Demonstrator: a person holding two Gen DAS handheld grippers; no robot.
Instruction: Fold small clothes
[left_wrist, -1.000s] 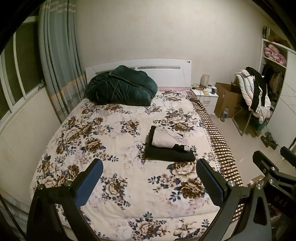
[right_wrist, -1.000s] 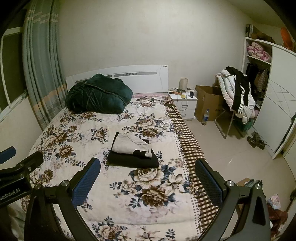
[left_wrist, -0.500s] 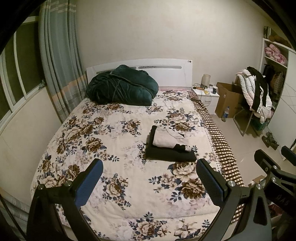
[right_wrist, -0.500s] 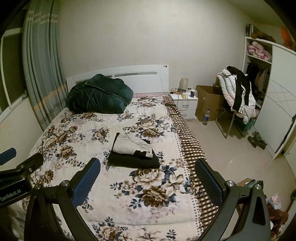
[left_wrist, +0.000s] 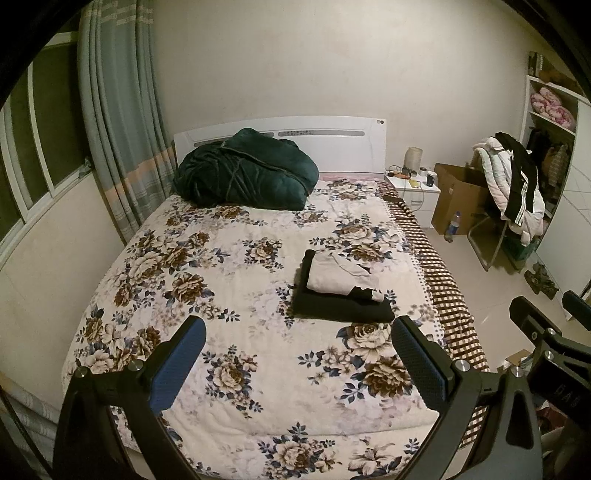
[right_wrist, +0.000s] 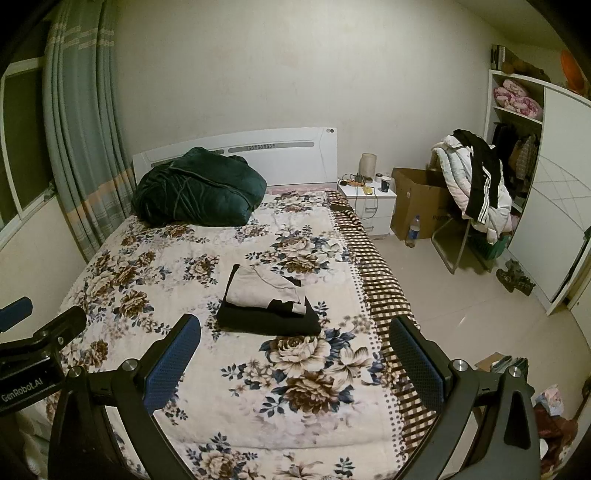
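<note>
A beige garment (left_wrist: 338, 275) is found folded and stacked on a folded black garment (left_wrist: 341, 308) toward the right edge of the bed (left_wrist: 236, 369), presumably set aside as finished. The left gripper (left_wrist: 299, 363) and right gripper (right_wrist: 293, 360) are held back, spread wide, empty.

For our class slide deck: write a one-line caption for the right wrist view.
Open right gripper above a floral bed where a folded beige garment tops a folded black one.
</note>
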